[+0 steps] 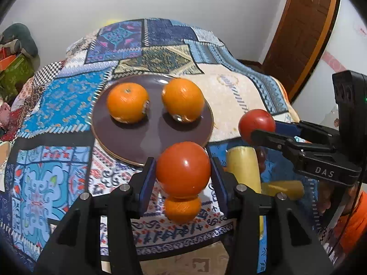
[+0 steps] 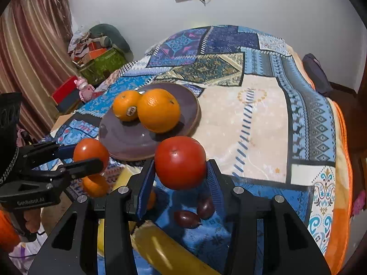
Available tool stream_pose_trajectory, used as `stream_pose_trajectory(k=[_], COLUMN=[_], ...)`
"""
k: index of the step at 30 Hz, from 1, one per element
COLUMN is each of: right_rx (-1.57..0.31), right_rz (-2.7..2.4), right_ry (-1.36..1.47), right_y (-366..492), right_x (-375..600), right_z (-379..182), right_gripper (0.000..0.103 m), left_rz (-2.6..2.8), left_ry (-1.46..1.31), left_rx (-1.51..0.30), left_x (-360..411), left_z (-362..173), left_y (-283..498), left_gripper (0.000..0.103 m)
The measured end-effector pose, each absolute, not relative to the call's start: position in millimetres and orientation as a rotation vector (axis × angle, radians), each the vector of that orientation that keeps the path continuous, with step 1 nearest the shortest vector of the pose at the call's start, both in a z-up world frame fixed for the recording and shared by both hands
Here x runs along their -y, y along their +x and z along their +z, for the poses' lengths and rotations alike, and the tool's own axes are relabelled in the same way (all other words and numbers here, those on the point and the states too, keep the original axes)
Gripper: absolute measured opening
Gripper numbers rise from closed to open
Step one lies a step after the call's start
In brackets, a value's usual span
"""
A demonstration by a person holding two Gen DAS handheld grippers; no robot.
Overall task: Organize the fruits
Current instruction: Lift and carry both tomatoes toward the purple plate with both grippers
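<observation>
While each gripper clamps a tomato — left gripper, right gripper — two oranges occupy the plate

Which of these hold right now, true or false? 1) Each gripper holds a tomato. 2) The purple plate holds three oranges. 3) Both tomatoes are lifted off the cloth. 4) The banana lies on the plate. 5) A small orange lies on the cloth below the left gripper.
1) True: the left gripper is shut on the left tomato, the right gripper on the right tomato.
2) False: the purple plate holds two oranges.
3) True: both hang clear above the patterned cloth.
4) False: the banana lies on the cloth, near the two dark fruits.
5) True: the small orange lies there.
</observation>
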State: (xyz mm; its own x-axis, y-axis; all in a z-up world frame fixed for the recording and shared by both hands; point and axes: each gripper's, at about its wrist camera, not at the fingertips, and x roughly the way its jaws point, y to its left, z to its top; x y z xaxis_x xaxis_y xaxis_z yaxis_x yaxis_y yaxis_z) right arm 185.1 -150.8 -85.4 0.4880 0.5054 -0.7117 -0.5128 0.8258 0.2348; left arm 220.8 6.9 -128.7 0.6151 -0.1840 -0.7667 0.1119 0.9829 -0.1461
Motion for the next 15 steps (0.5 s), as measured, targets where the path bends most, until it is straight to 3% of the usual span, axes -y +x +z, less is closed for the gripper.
stream_pose_trajectory(k=[15], right_rx=[-0.829], right_rz=[0.665], right_ry=[-0.043], right_y=[193.9], right_x=[119.4], right_z=[-73.3], right_gripper=[0.043], left_rz=[-0.118], left_ry=[-0.118], left_rx=[-0.883], left_x=[-36.0], left_z=[-124.4], left_y=[240.8], left_gripper=[0.047])
